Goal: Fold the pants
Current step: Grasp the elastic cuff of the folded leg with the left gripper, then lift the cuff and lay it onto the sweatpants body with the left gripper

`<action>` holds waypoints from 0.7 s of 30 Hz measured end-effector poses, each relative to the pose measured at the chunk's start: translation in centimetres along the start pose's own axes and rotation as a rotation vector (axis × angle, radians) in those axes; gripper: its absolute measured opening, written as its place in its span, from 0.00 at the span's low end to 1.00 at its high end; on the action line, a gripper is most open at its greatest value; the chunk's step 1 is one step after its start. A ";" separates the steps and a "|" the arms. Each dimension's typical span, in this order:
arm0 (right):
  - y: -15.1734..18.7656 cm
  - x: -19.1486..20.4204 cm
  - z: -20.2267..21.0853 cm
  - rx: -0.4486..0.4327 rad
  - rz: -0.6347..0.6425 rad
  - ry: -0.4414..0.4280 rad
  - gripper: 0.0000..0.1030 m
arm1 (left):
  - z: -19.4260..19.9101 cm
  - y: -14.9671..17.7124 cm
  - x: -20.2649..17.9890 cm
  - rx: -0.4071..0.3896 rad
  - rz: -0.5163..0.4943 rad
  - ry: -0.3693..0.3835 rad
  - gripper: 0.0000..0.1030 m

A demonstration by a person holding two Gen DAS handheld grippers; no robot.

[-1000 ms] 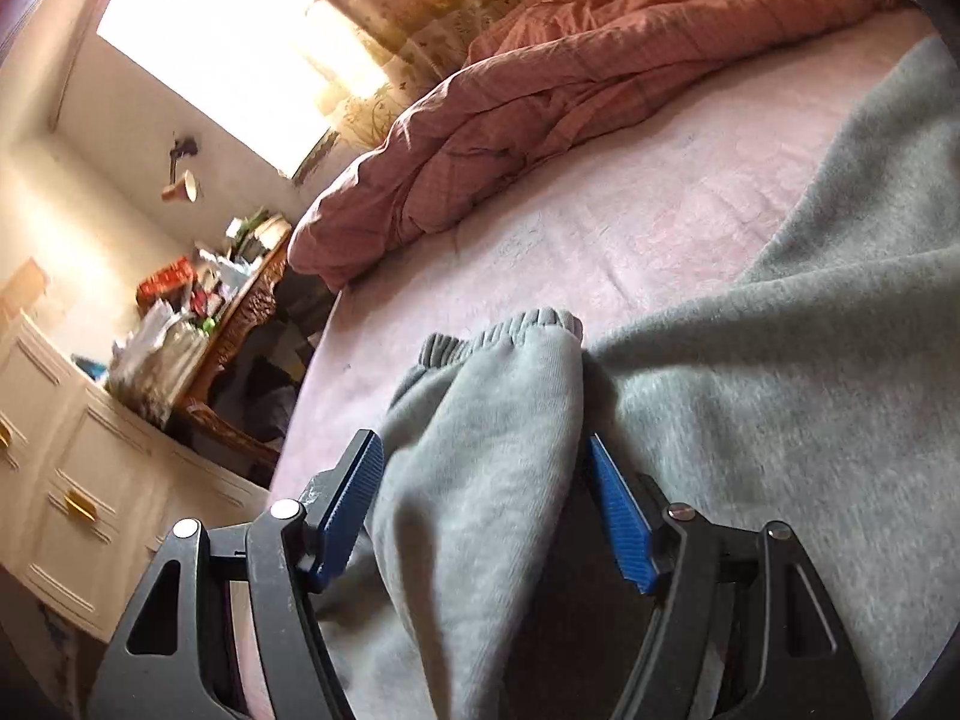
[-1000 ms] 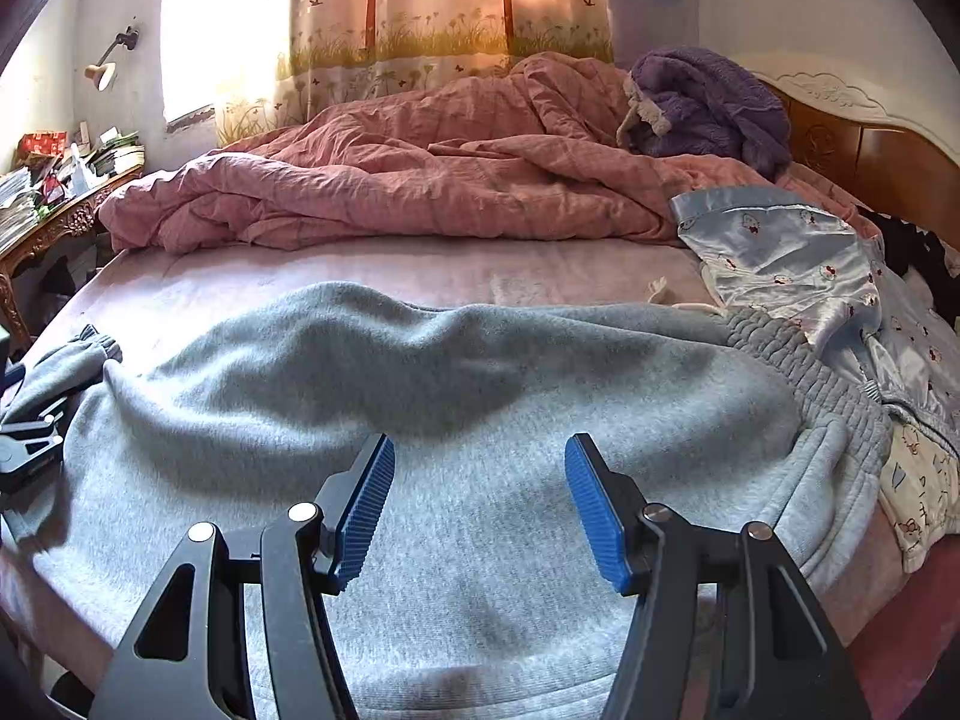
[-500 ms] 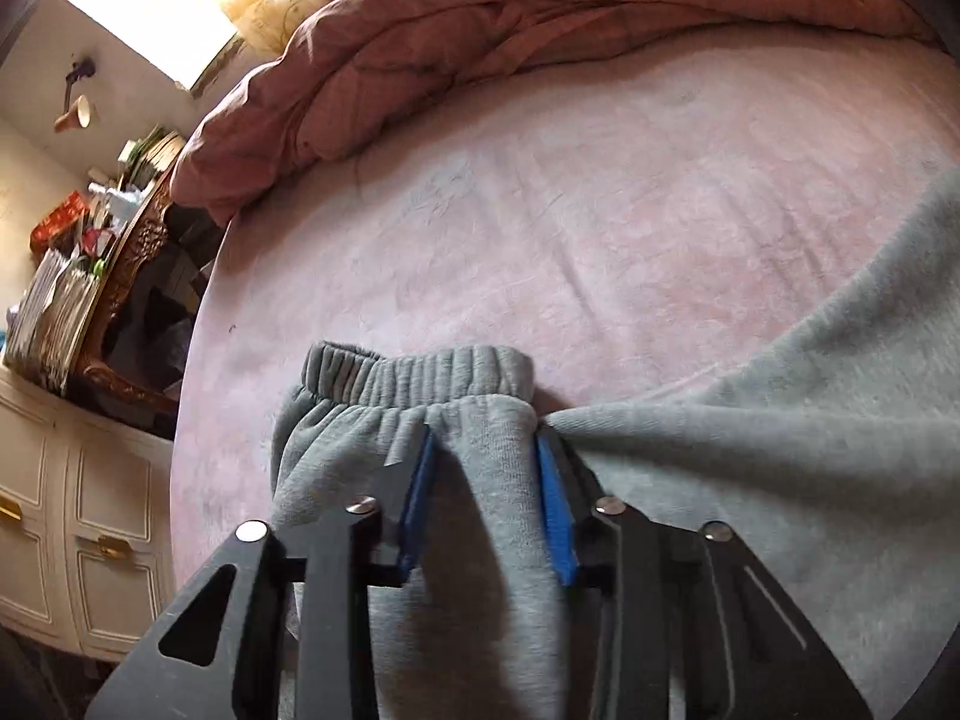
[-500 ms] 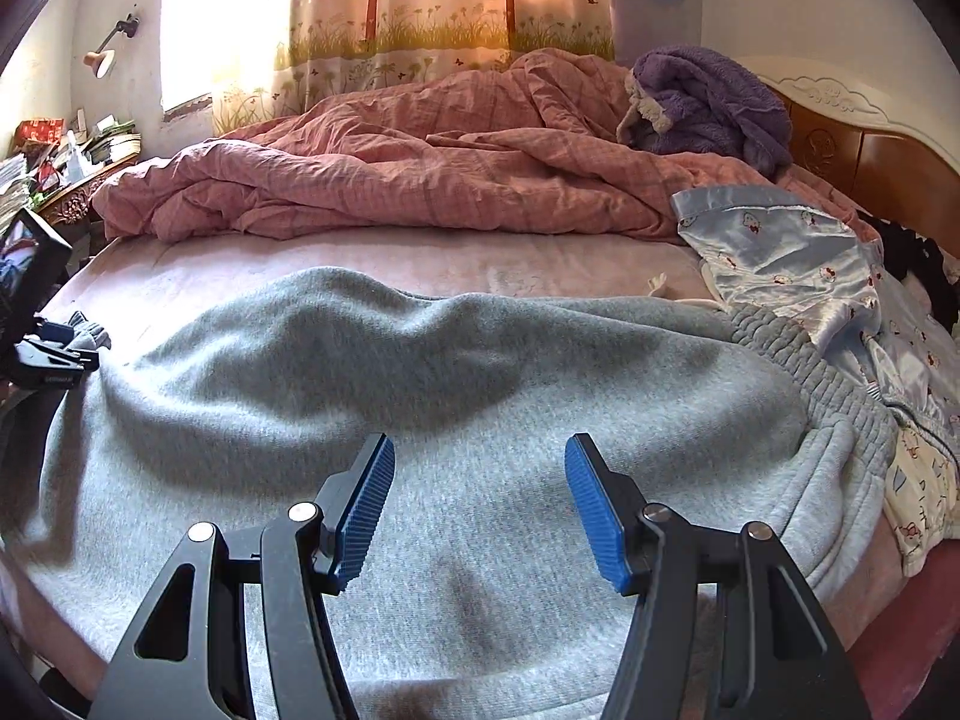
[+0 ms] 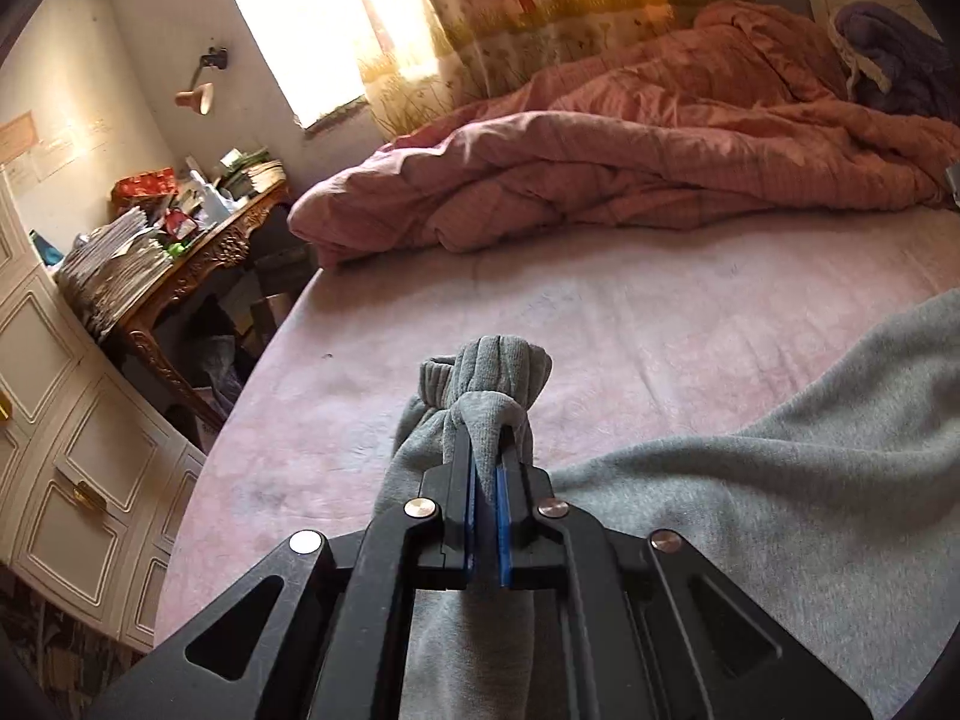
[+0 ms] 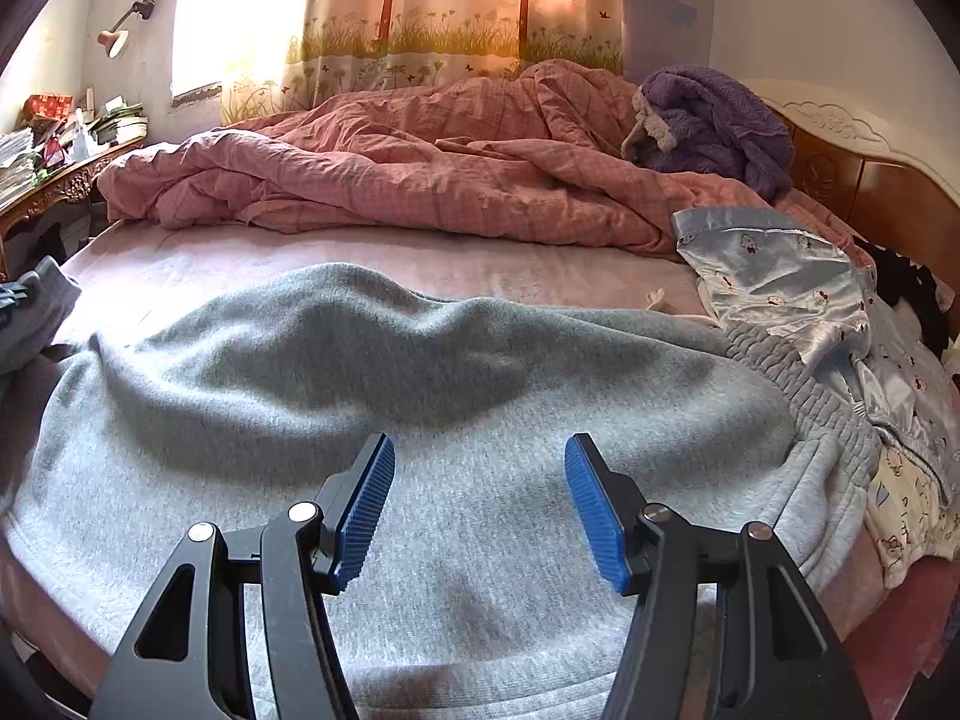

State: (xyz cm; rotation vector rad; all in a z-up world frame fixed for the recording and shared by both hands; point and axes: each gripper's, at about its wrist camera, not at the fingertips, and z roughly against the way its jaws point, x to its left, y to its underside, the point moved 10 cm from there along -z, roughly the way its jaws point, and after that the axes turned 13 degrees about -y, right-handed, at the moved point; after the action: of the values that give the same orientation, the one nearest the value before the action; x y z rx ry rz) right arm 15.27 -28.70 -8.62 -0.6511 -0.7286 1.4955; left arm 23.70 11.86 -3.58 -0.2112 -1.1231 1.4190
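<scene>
Grey sweatpants [image 6: 456, 384] lie across the pink bed sheet, the waistband [image 6: 798, 372] at the right. My left gripper [image 5: 486, 450] is shut on the bunched ankle cuff [image 5: 486, 378] of a pant leg and holds it lifted above the sheet. The leg [image 5: 750, 498] trails off to the right. That lifted cuff shows at the far left of the right wrist view [image 6: 36, 306]. My right gripper [image 6: 480, 504] is open and empty, just above the middle of the pants near the bed's front edge.
A rumpled pink quilt [image 6: 390, 174] lies across the back of the bed with a purple fleece [image 6: 714, 120] at the headboard. Pale blue pyjamas [image 6: 774, 276] overlap the waistband at the right. A cluttered wooden desk [image 5: 198, 240] and white cabinets [image 5: 66, 450] stand left of the bed.
My left gripper closed on the pant cuff and lifted it, bunching the fabric. The pant leg pulled up at the left. My right gripper stayed open and in place.
</scene>
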 end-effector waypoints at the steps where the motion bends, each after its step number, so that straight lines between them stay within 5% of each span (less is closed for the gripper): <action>1: 0.1 0.1 0.0 0.004 0.003 0.005 0.59 | -0.1 -0.2 0.9 -0.002 0.020 -0.001 0.05; 14: -0.6 1.3 1.0 -0.002 0.065 0.048 0.59 | 3.7 1.0 10.7 -0.096 0.214 -0.103 0.04; 21: -0.8 2.8 0.9 0.005 0.083 0.024 0.59 | 0.4 6.7 13.6 0.019 0.268 -0.170 0.04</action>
State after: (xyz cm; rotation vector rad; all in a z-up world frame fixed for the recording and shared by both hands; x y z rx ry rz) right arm 14.94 -25.96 -7.41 -0.7019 -0.6865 1.5626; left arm 15.82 24.68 -1.60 -0.2376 -1.2544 1.7095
